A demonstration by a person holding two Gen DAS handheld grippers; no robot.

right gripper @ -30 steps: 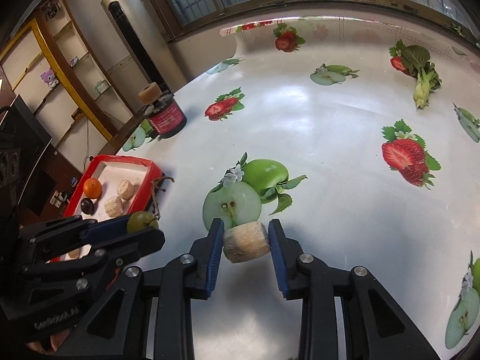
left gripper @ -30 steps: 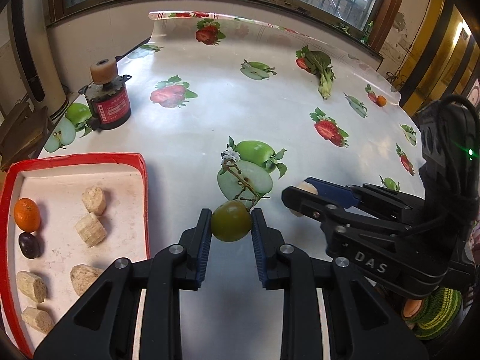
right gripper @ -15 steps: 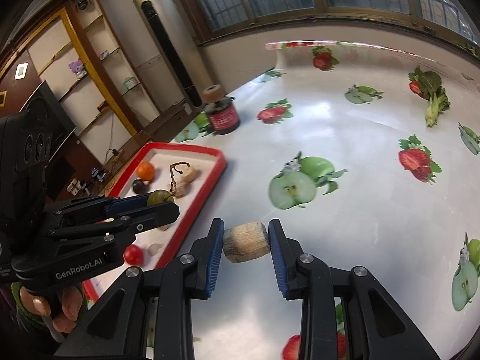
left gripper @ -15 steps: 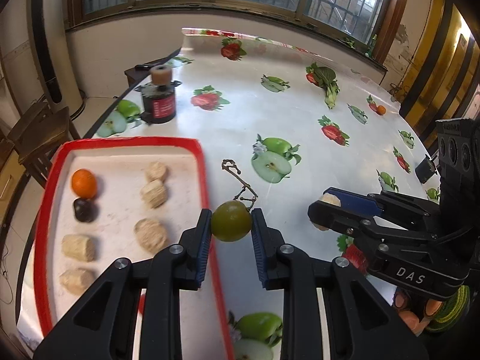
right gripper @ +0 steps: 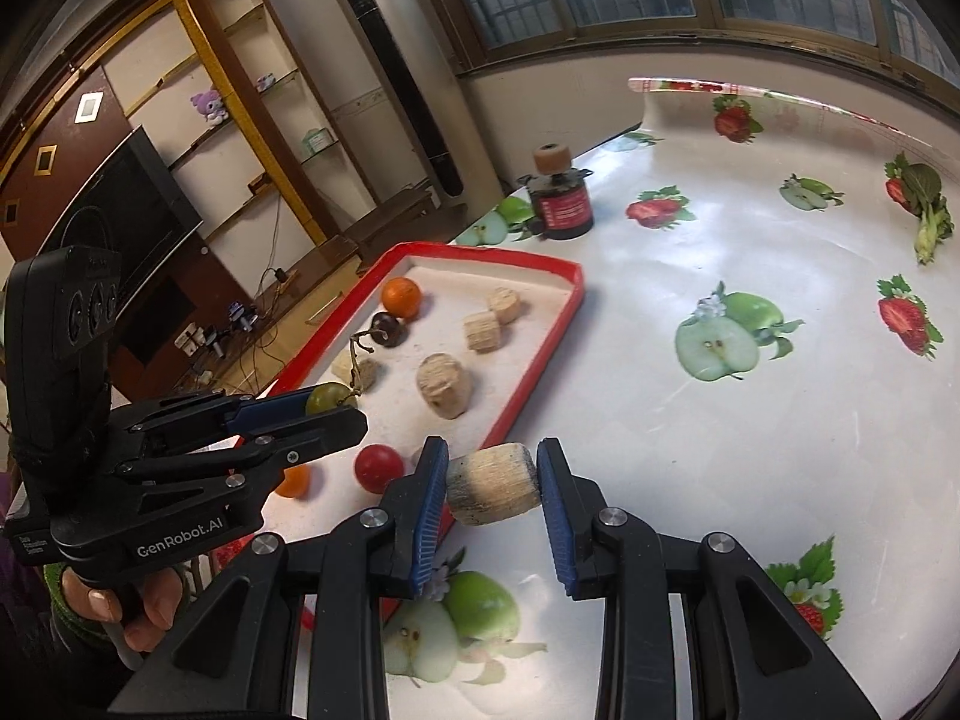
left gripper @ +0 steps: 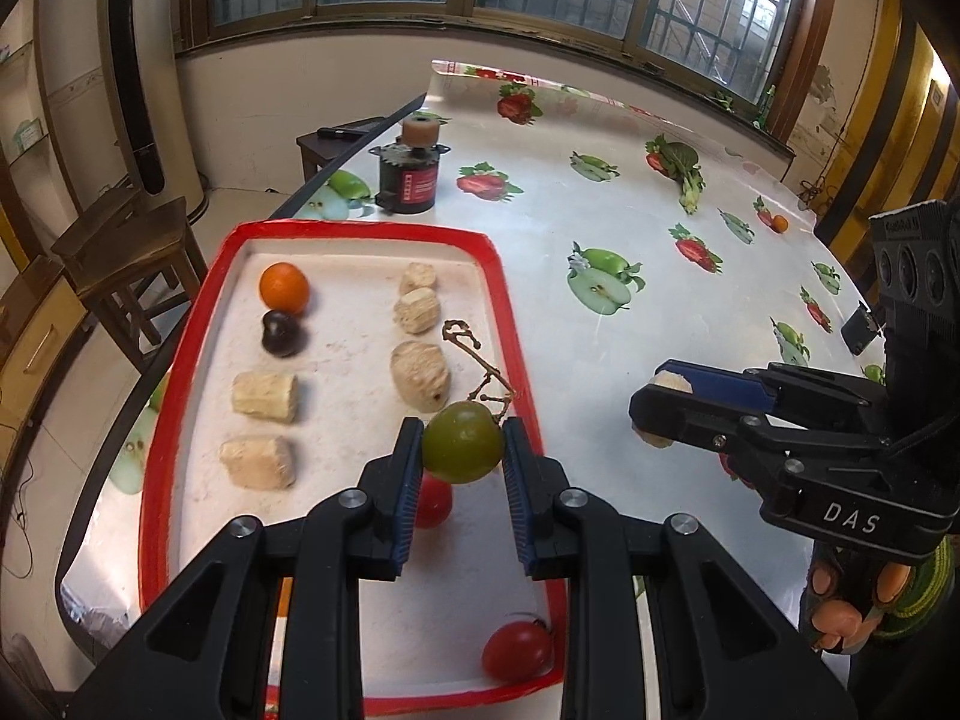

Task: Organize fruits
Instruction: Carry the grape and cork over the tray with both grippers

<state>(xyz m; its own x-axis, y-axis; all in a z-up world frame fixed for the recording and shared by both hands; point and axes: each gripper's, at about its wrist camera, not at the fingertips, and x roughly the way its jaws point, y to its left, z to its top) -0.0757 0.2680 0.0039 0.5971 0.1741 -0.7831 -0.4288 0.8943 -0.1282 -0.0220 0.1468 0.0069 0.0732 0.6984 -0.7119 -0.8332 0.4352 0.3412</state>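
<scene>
I have the left gripper clamped on the round green stemmed grape above the red-rimmed white tray, right edge. The right gripper grips a tan cork-like cylinder; I judge a low, gentle release into bare tray floor best

- The tablecloth looks like glossy, smooth vinyl printed with fruit.
- The tray has a shiny red plastic rim and a matt, scuffed white floor.
- The green grape has smooth, faintly glossy skin and a dry, woody stem.
- The beige chunk looks rough, fibrous and matt.
- Both tomatoes shine.
- The left gripper and right gripper are matt black plastic with ribbed blue pads and metal screws.
</scene>
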